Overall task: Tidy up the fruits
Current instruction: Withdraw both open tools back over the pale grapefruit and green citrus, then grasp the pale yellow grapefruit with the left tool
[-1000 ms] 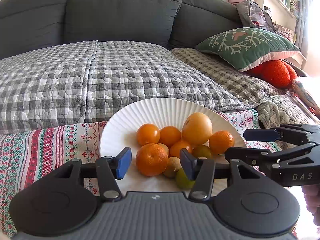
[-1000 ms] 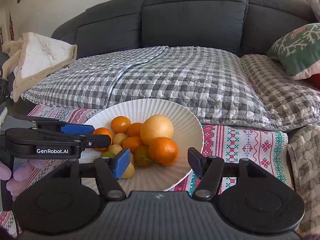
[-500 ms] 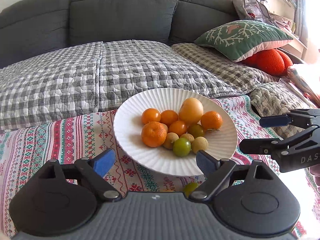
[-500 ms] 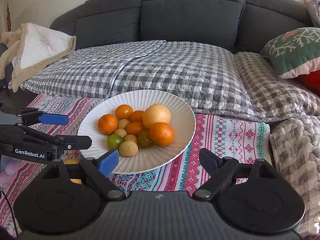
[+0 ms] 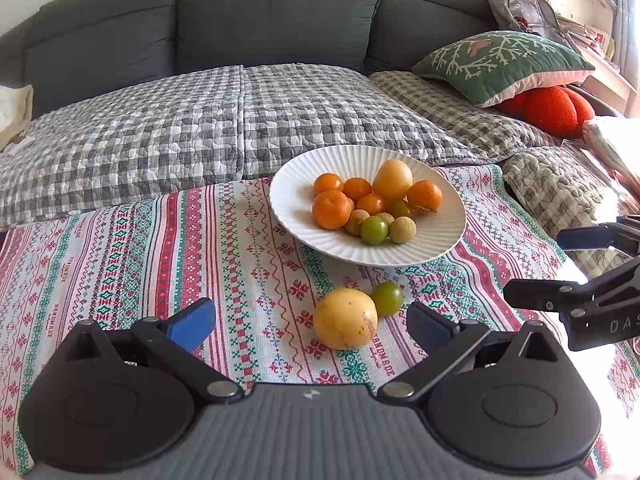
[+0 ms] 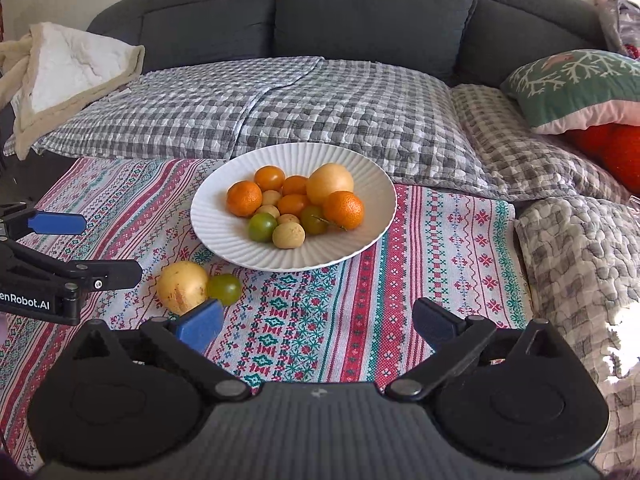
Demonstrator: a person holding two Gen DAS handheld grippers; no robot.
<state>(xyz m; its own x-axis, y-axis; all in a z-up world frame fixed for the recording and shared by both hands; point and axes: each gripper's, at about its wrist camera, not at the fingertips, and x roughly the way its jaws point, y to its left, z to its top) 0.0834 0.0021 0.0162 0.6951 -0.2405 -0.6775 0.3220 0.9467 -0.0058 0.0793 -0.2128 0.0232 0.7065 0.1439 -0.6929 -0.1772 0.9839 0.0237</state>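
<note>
A white ribbed plate (image 5: 292,204) (image 6: 372,192) holds several oranges, a large yellow fruit, green and small tan fruits. On the patterned cloth in front of it lie a yellow fruit (image 5: 345,323) (image 6: 182,293) and a small green fruit (image 5: 387,298) (image 6: 225,289), touching each other. My left gripper (image 5: 310,326) is open and empty, just short of these two fruits; it also shows in the right wrist view (image 6: 100,246). My right gripper (image 6: 318,322) is open and empty over the cloth to their right; it also shows in the left wrist view (image 5: 560,264).
A patterned tablecloth (image 5: 120,264) covers the table. Behind it is a grey sofa with a checked quilt (image 5: 200,128), a green cushion (image 5: 504,64), a red plush (image 5: 548,108) and a beige blanket (image 6: 68,80).
Both grippers have pulled back from the plate and opened wider. The yellow fruit and the small green fruit on the cloth have come into view.
</note>
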